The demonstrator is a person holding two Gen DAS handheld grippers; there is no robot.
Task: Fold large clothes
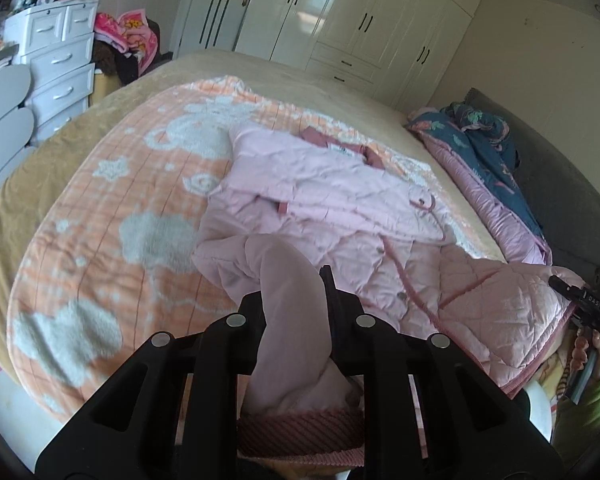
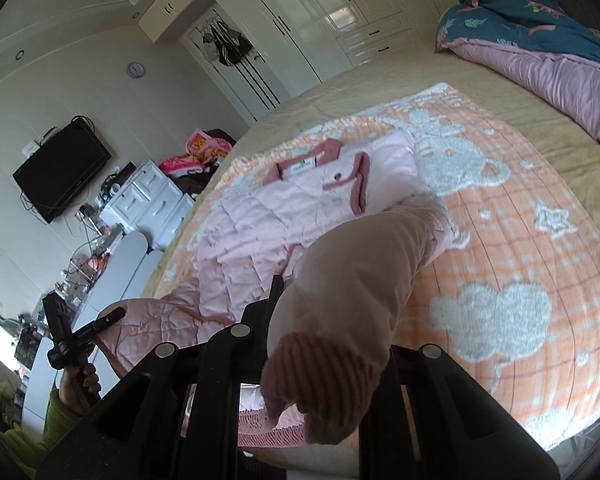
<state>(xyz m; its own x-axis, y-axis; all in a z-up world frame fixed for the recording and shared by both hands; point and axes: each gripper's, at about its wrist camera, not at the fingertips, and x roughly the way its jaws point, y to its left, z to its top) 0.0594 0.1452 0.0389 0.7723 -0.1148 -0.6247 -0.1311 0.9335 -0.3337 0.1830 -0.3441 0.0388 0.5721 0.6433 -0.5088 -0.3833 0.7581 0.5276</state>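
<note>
Pale pink quilted jacket — rumpled, sleeves half-folded, darker pink ribbed trim.

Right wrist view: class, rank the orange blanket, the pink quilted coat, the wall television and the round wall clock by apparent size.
1. orange blanket
2. pink quilted coat, though nearness inflates its gripped sleeve
3. television
4. wall clock

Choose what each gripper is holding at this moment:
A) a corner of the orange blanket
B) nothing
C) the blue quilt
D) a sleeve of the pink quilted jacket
D: the left gripper and the right gripper are each shut on a sleeve of the pink quilted jacket.
</note>
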